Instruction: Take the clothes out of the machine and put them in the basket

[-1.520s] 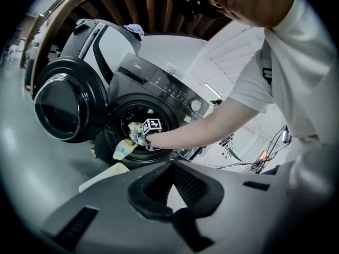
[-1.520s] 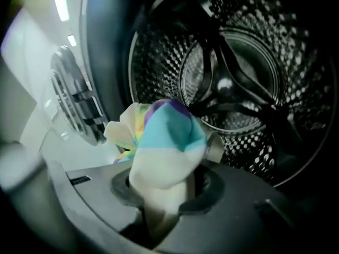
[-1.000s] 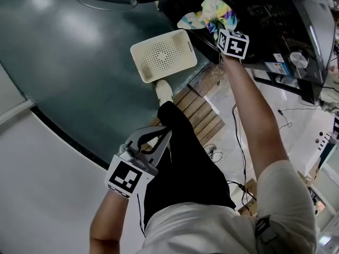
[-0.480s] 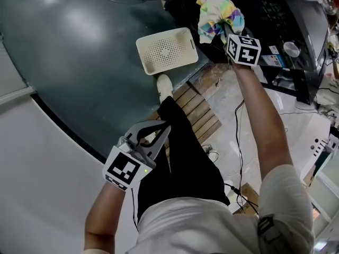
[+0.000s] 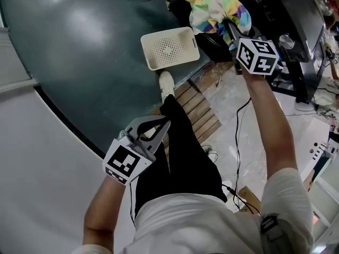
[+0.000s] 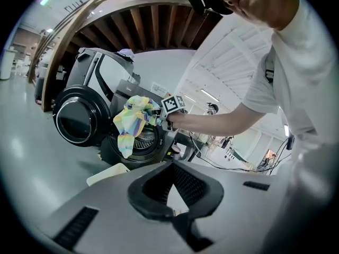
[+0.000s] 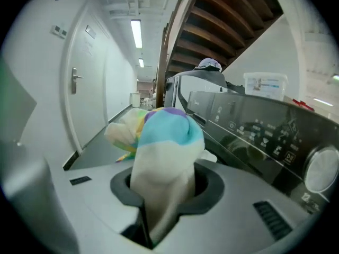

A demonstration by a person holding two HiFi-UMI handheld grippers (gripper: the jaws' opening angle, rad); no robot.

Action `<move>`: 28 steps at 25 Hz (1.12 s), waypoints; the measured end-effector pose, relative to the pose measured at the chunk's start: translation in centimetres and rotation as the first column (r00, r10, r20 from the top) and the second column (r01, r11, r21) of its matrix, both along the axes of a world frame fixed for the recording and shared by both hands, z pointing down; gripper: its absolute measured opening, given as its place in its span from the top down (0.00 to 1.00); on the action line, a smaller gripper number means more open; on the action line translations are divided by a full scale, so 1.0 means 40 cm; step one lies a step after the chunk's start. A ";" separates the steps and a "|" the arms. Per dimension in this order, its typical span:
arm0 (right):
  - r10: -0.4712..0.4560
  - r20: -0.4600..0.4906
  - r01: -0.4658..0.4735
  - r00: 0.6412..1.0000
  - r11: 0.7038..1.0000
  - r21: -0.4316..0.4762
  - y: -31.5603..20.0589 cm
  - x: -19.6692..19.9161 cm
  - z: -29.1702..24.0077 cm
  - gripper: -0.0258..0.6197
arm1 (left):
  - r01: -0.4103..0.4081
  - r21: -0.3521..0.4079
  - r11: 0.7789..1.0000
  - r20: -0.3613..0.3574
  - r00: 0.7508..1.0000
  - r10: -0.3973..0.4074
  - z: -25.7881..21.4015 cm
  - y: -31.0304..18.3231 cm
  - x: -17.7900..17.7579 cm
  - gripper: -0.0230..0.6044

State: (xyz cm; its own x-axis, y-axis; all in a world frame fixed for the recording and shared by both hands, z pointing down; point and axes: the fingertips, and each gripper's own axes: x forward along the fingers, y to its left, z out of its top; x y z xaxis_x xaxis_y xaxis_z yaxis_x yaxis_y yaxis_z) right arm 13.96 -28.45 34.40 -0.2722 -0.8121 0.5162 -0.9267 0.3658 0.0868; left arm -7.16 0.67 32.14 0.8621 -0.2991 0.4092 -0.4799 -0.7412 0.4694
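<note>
- The left claw (image 5: 167, 124) is low down, next to the person's black trouser leg (image 5: 183, 152). Its two jaws are squeezed together at the tips, and nothing is in them.
- A white shoe (image 5: 166, 83) stands at the edge of some wooden slats (image 5: 198, 112).
- Just past the shoe, the white plastic basket (image 5: 151, 57) sits on the dark floor. Its bottom is full of little holes.
- The right claw (image 5: 230, 26) is held up high. Its jaws pinch a rainbow tie-dye cloth (image 5: 214, 9).
- The cloth hangs in the air by the basket's far corner, in front of the washing machine's (image 6: 114, 147) round hole.
- The machine's round door (image 6: 77, 121) stands wide open.
</note>
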 end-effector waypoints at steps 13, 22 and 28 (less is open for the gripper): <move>-0.182 0.087 0.180 0.980 0.983 0.023 0.167 -0.199 -0.080 0.78 | 0.041 0.029 0.999 -0.002 0.999 -0.041 0.030 0.106 -0.039 0.97; -0.245 0.127 0.250 0.961 0.968 -0.026 0.160 -0.202 -0.063 0.78 | 0.070 0.013 0.997 0.018 0.997 -0.070 -0.042 0.063 0.021 0.97; -0.263 0.116 0.273 0.958 0.958 -0.087 0.166 -0.247 0.075 0.78 | 0.069 -0.006 0.998 0.018 0.997 -0.069 -0.005 0.063 0.003 0.97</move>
